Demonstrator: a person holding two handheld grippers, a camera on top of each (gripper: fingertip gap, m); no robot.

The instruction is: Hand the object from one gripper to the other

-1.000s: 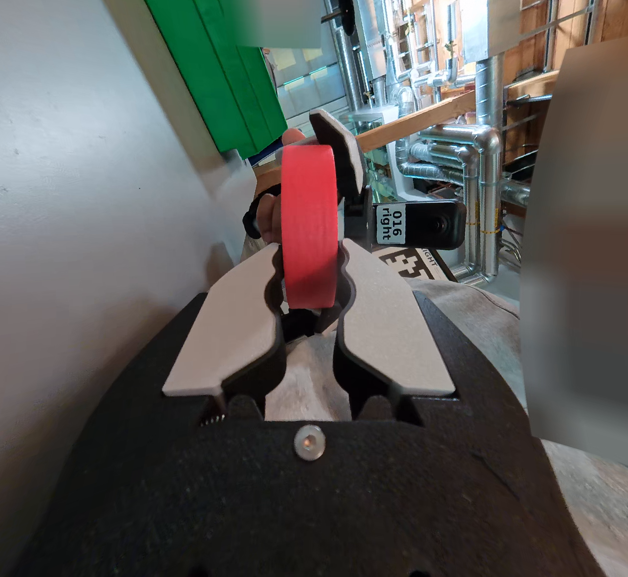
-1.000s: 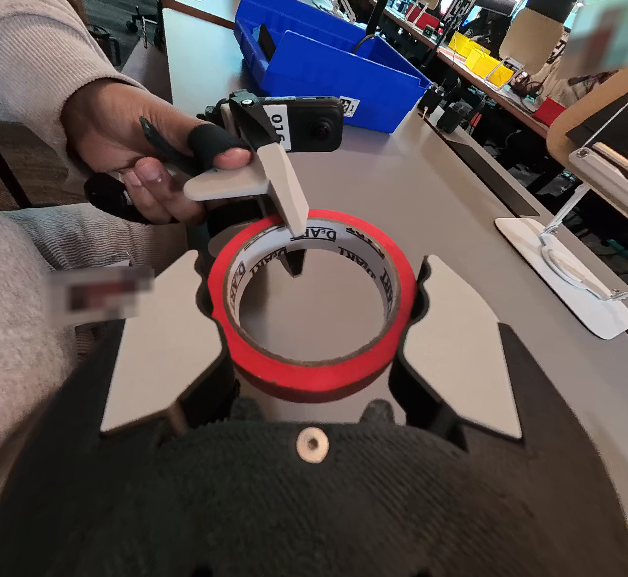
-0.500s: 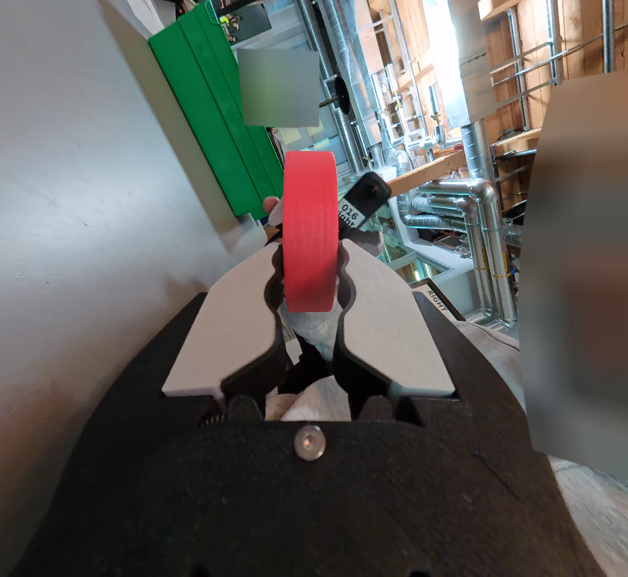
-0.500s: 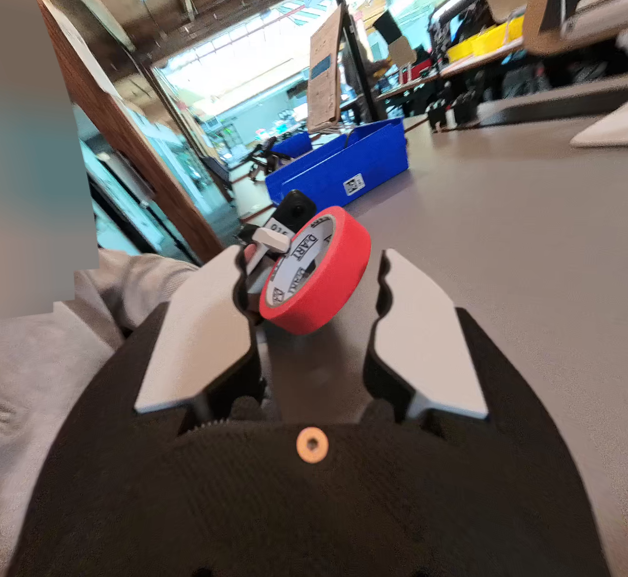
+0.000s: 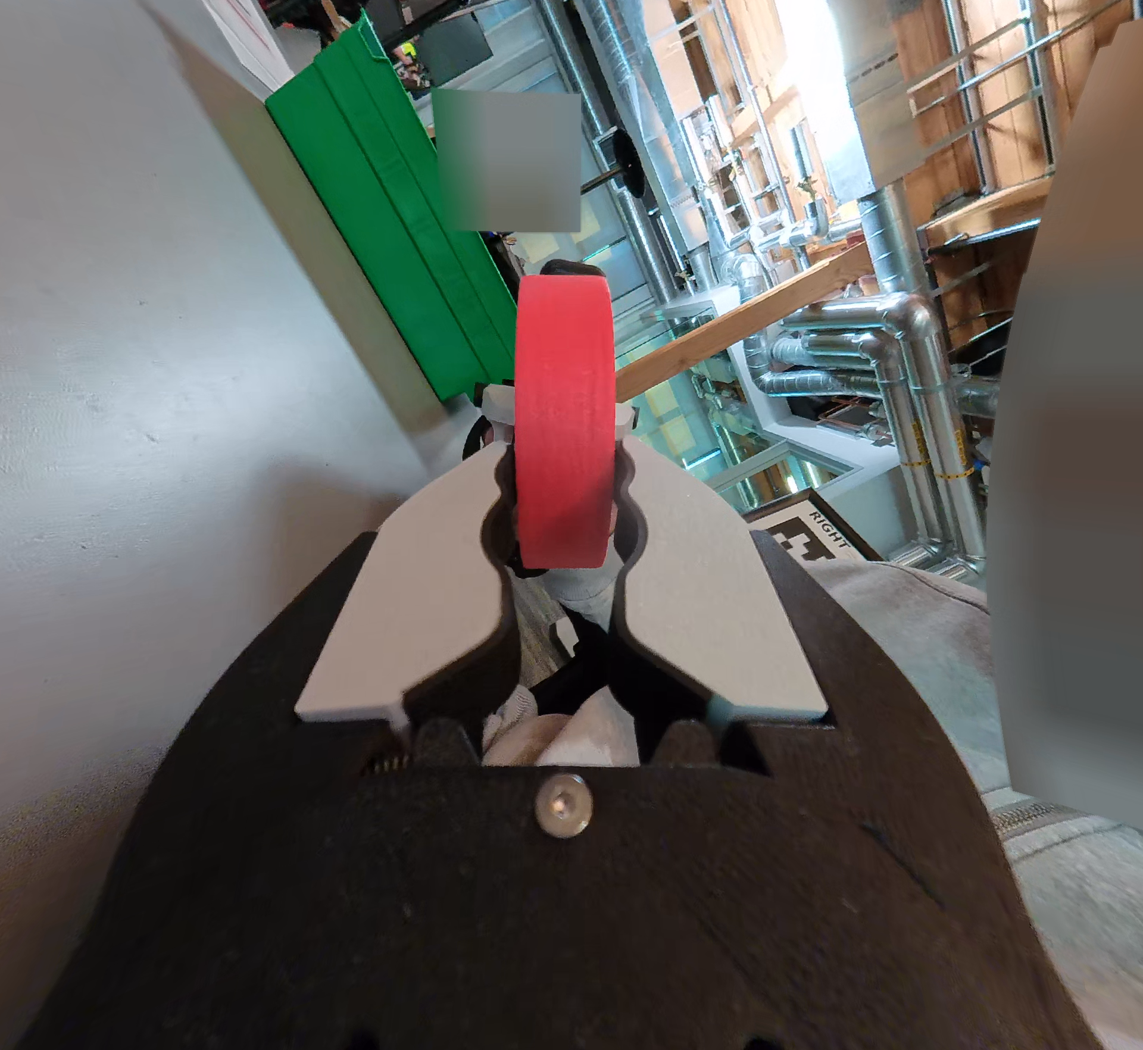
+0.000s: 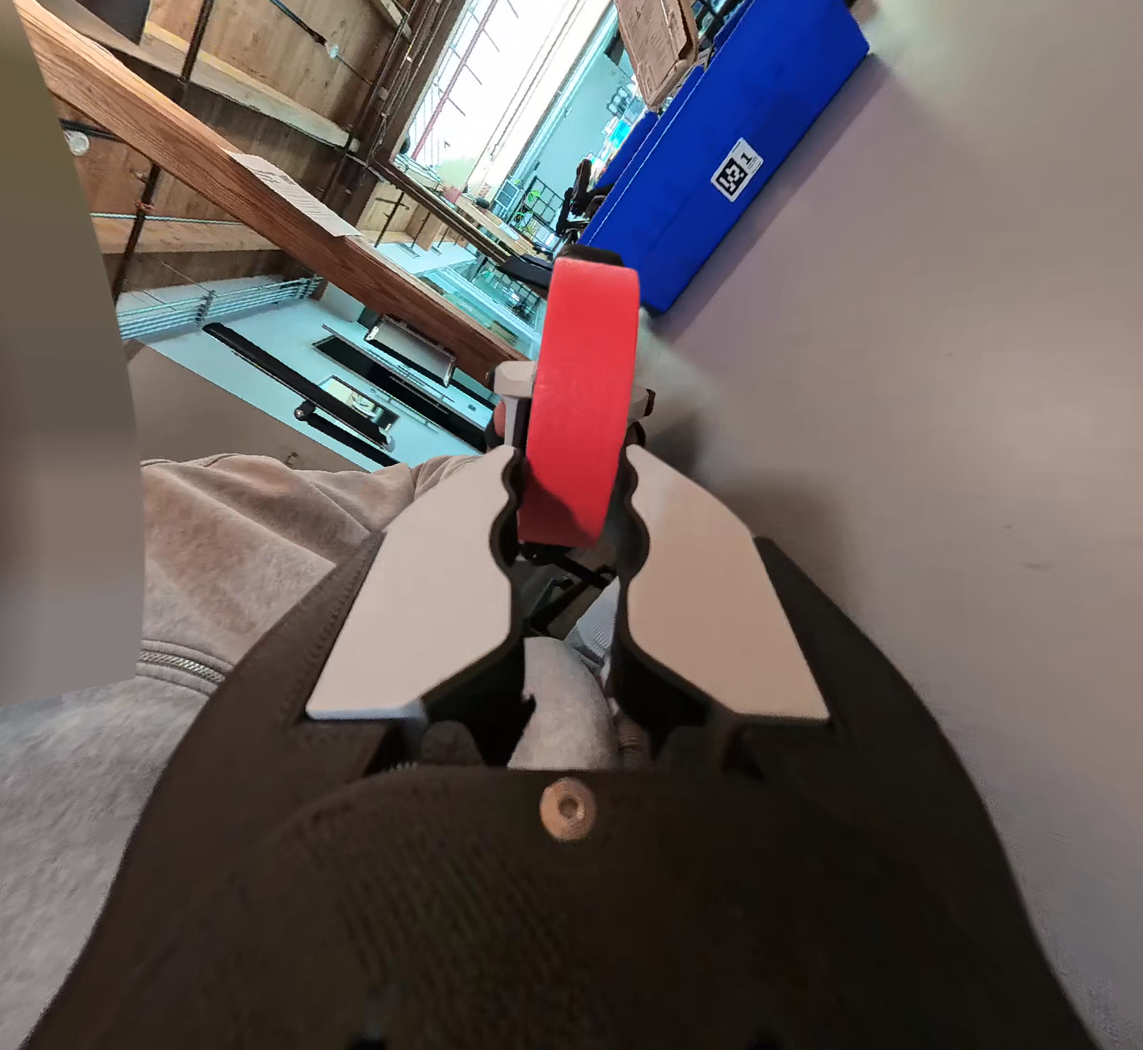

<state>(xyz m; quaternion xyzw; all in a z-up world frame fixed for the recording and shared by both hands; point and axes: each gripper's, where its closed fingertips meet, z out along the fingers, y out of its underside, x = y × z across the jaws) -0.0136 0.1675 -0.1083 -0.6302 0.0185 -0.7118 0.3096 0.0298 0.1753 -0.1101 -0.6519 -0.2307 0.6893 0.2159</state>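
Gripping the red roll of masking tape (image 5: 564, 433) edge-on, left gripper (image 5: 564, 479) and right gripper (image 6: 569, 479) both clench it above the grey tabletop (image 6: 928, 402), blue plastic bin (image 6: 742, 154) well apart.

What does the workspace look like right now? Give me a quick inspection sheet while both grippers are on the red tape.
Surface: grey table, bare where visible.
Job's things: red tape roll held on edge in the air, off the table.
Clutter: blue bin and green bin on the table; cardboard piece above the blue bin.
Grippers: left gripper shut on the roll's near side; right gripper closed around the opposite side, contact looks made but its firmness cannot be judged.
Cables: nothing seen.
Surroundings: metal pipes, wooden beam, large window, person's grey sleeve.
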